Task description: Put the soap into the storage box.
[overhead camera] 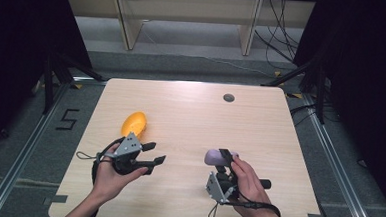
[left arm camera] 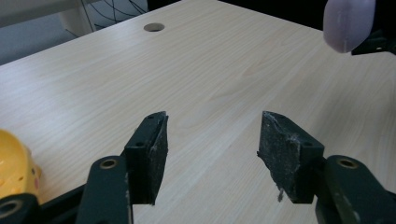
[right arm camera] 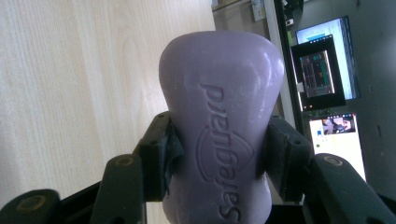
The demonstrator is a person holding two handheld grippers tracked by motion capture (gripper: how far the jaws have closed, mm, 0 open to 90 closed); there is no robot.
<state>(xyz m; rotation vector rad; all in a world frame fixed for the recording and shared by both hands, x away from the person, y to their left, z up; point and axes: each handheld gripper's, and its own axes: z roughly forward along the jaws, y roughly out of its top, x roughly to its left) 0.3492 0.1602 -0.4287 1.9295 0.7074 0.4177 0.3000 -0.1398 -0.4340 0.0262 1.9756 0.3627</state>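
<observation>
- Here, the left hand (overhead camera: 111, 177) comes in from the near edge of the tabletop (overhead camera: 190, 118), palm cupped under the left tool (overhead camera: 153, 154), which lies nearly level and points to the right.
- Its grey plate (overhead camera: 128, 145) faces up and a cable (overhead camera: 98, 158) loops round the wrist.
- The left tool's jaws stand wide apart with bare wood between them; in the left gripper view the pads (left arm camera: 156, 149) touch nothing.
- A yellow object (overhead camera: 134, 123) lies on the tabletop just behind the left tool; its edge shows at the lower left of the left gripper view (left arm camera: 14, 163).
- The right hand (overhead camera: 247, 184) wraps the right tool (overhead camera: 224, 159) from the right side, with the tool pointing away from the person.
- The right tool is clamped on a purple soap (right arm camera: 219, 140); both pads press its narrow waist, and raised lettering faces the camera.
- From above, the soap (overhead camera: 213, 156) sits crosswise at the tool's tip, over the near right part of the tabletop; whether it touches the wood I cannot tell.
- A round hole (overhead camera: 228, 97) marks the far side.
</observation>
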